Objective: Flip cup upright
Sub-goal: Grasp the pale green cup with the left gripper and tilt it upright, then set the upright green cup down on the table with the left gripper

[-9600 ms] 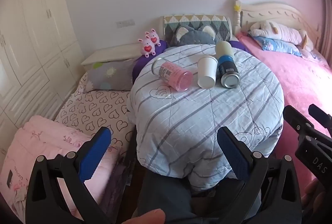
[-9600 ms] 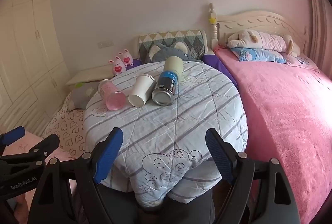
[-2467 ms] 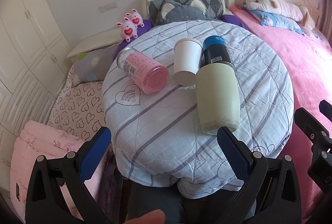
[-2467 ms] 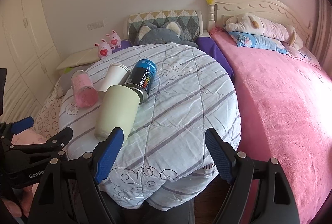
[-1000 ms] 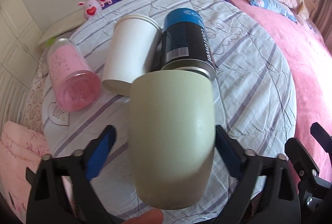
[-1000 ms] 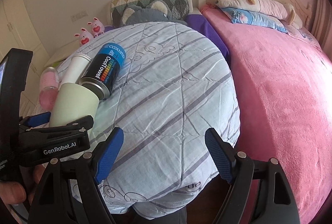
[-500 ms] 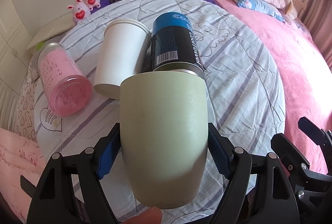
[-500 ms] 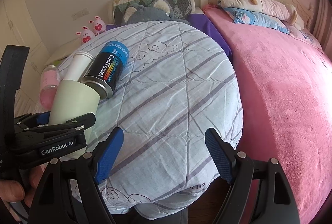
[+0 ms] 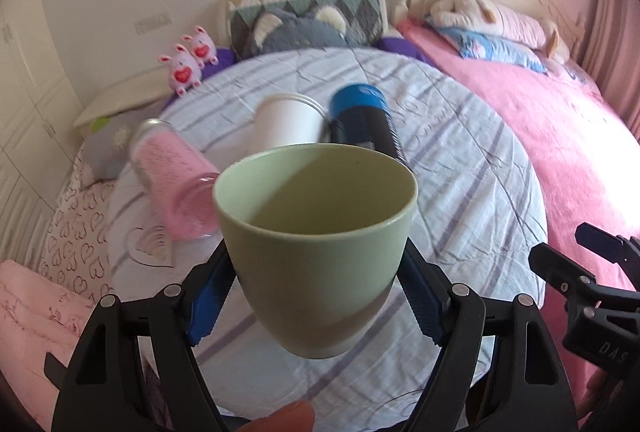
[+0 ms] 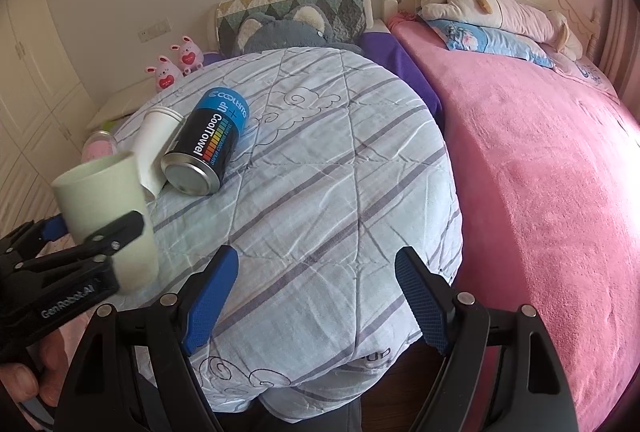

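The left gripper [image 9: 316,296] clenches the green cup [image 9: 316,252] mid-wall, mouth up; it looks light, rigid, smooth, likely slippery. The right gripper [image 10: 316,296] gapes empty.

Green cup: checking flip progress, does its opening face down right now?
No, the green cup is held by the left gripper with its open rim facing up.

- left gripper [image 9: 316,296]: blue pads clamped on both sides of the green cup [image 9: 316,232], held mouth-up above the table, near left side
- right gripper [image 10: 316,296]: jaws spread wide, nothing between them, hovering at near table edge
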